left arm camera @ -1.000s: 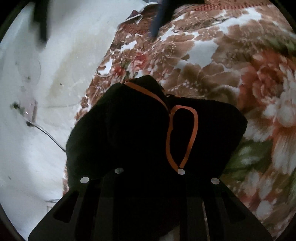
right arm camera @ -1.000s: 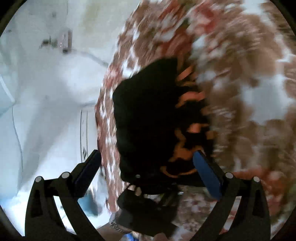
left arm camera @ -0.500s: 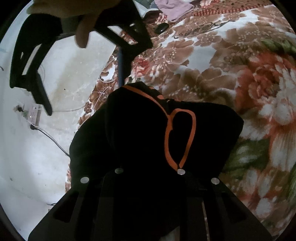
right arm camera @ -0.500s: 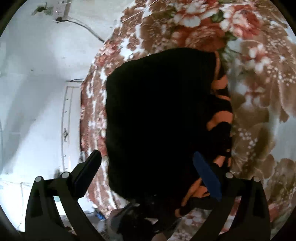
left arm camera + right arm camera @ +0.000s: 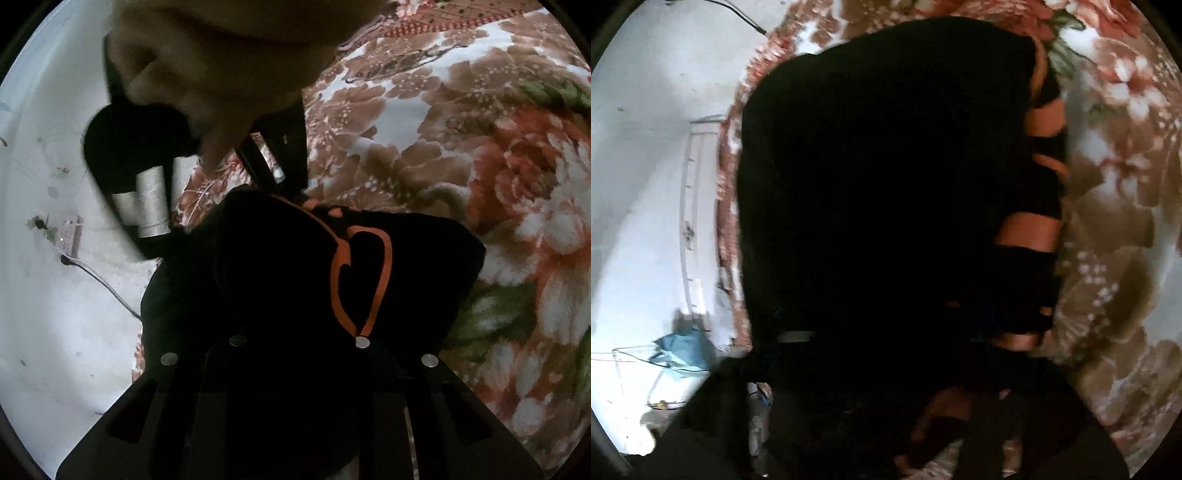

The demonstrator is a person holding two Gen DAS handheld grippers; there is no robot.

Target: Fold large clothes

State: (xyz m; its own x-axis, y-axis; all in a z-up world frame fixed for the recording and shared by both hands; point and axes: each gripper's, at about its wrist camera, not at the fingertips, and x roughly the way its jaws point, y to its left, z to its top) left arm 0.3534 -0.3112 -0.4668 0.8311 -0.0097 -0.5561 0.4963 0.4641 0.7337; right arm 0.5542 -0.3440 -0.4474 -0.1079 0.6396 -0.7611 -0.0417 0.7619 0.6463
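The left gripper [image 5: 295, 369] sits at the near edge of the black garment [image 5: 277, 277], its jaws drawn nearly together on a bunch of the cloth. The right gripper [image 5: 291, 188], carried by a hand [image 5: 221, 55], reaches down onto the garment's far edge. Its jaws have just been closing. Dark cloth fills its own view, so whether the pads have actually caught fabric cannot be told. The garment lies bundled on the floral blanket [image 5: 461, 147], close to the blanket's left edge, with the white floor [image 5: 55, 314] beyond.

Risks, as I judge them:
- The right jaws may close on one layer only, or on none. A lift would then peel the bundle open and spoil the fold.
- They may pinch the blanket's pile together with the cloth and drag the blanket.
- The bundle lies close to the left edge. A pull to the left could spill it onto the floor, near the power strip [image 5: 68, 240] and its cable [image 5: 107, 288].
- The thick layers may slide out of the left grip if the two hands pull apart.

Count: two grippers, one hand in view, one black garment with one orange loop of trim [image 5: 384, 266] and at least four orange bands [image 5: 1030, 236], one blanket, one power strip, one cable.
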